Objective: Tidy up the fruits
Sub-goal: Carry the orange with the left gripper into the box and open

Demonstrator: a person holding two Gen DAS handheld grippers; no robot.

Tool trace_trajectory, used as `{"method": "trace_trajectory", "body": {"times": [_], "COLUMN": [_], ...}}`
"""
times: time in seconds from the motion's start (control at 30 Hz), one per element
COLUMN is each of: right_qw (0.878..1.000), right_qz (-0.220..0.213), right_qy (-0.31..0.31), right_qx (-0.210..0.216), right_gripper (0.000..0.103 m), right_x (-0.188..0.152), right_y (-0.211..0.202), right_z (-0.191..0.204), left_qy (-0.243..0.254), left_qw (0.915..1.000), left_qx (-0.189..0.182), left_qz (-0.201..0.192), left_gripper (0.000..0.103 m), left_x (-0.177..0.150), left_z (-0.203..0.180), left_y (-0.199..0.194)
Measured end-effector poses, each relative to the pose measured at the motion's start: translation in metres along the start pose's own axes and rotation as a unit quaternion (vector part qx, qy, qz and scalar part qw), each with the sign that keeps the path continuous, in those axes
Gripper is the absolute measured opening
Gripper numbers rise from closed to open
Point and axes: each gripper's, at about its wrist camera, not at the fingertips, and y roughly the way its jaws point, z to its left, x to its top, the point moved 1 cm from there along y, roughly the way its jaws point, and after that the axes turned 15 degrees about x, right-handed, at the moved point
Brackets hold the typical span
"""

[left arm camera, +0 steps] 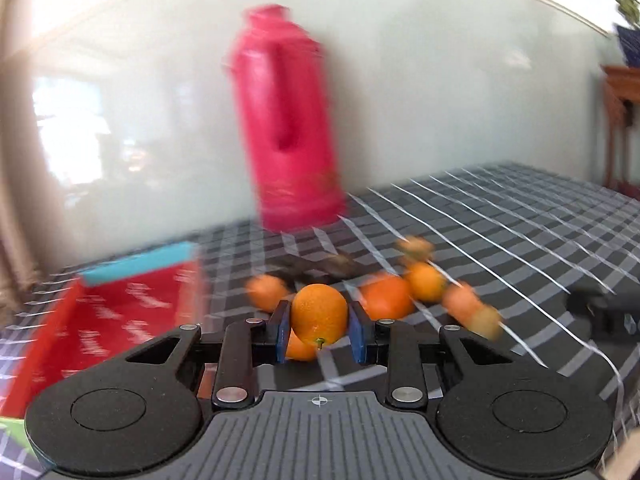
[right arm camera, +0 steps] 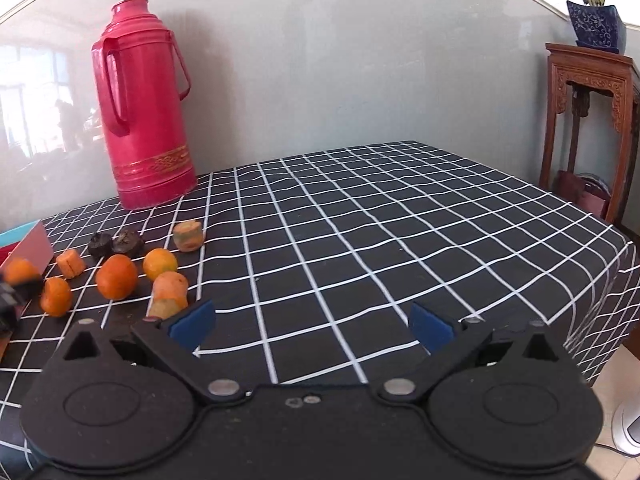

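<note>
This looks like a room in a home. A table [right arm camera: 400, 220] covered with a black checked cloth stands against a pale wall [right arm camera: 340, 60], and a tall red thermos flask [right arm camera: 144, 108] sits on it. In the corner stands a carved wooden stand [right arm camera: 592, 92] bearing a blue patterned pot [right arm camera: 596, 28] with a green plant. Windows are reflected in the glossy wall.

left gripper [left arm camera: 319, 332]: black linkage arms — blue pads, silver rivets
right gripper [right arm camera: 312, 326]: black body — blue pads, silver rivets
</note>
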Motion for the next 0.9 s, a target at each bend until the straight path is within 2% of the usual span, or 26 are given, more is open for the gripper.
{"method": "trace_trajectory", "body": {"times": [0.13, 0.27, 0.43, 0.6, 0.7, 0.8, 0.9], "right_qw": [1.0, 1.0, 0.999, 0.996, 0.995, 0.993, 0.993], "right_qz": [-0.006, -0.002, 0.005, 0.012, 0.022, 0.035, 0.048], "right_qy": [-0.001, -0.01, -0.028, -0.049, -0.054, -0.054, -0.037], "right_qx": [0.021, 0.03, 0.044, 0.069, 0.085, 0.095, 0.102], "right_gripper": [0.097, 0.097, 0.097, 0.094, 0.085, 0.07, 0.054], "right_x": [-0.001, -0.001, -0.004, -0.004, -0.003, 0.0, 0.001], "right_y": [0.0, 0.005, 0.012, 0.02, 0.026, 0.035, 0.045], "right_z": [0.007, 0.017, 0.034, 0.053, 0.062, 0.068, 0.066], "left_qy": [-0.037, -0.077, -0.108, -0.103, -0.111, -0.117, -0.118], "left_qw": [0.9972, 0.9872, 0.9701, 0.9648, 0.9607, 0.9568, 0.9577], "left_qx": [0.065, 0.123, 0.165, 0.19, 0.202, 0.212, 0.209], "left_qz": [0.011, 0.067, 0.142, 0.149, 0.155, 0.161, 0.16], "left_gripper": [0.031, 0.031, 0.031, 0.034, 0.047, 0.05, 0.05], "left_x": [0.002, -0.007, -0.026, -0.034, -0.035, -0.035, -0.035], "left_z": [0.039, 0.078, 0.114, 0.129, 0.136, 0.139, 0.14], "left_y": [0.008, 0.028, 0.048, 0.049, 0.052, 0.053, 0.051]}}
